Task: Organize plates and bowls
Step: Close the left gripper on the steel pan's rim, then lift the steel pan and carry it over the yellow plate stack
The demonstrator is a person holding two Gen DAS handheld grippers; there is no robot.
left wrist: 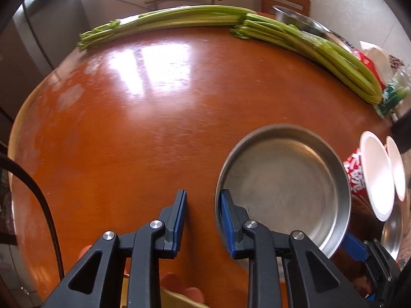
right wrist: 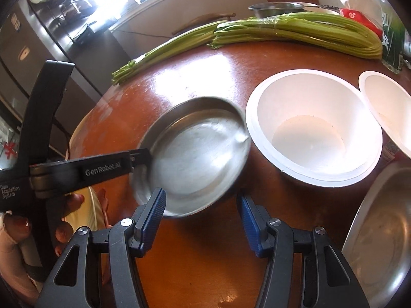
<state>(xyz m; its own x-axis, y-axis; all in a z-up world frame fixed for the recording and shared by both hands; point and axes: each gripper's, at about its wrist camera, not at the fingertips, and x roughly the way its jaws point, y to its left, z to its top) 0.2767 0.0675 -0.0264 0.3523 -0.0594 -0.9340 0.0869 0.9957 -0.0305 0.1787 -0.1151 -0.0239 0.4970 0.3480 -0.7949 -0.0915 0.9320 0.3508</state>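
Note:
A shallow steel plate (left wrist: 285, 187) lies on the round brown table (left wrist: 128, 128). My left gripper (left wrist: 203, 218) is open, its right finger inside the plate's left rim and its left finger outside on the table. In the right wrist view the same plate (right wrist: 197, 159) looks blurred and slightly tilted, with the left gripper (right wrist: 140, 157) at its left rim. My right gripper (right wrist: 201, 219) is open and empty just in front of the plate. A white bowl (right wrist: 313, 128) stands right of the plate, with a second white bowl (right wrist: 388, 110) beyond it.
Long celery bunches (left wrist: 179, 19) lie along the table's far edge. A steel bowl (right wrist: 276, 9) and packets sit at the back right. A large steel basin (right wrist: 380, 231) is at the right. Chairs stand behind the table.

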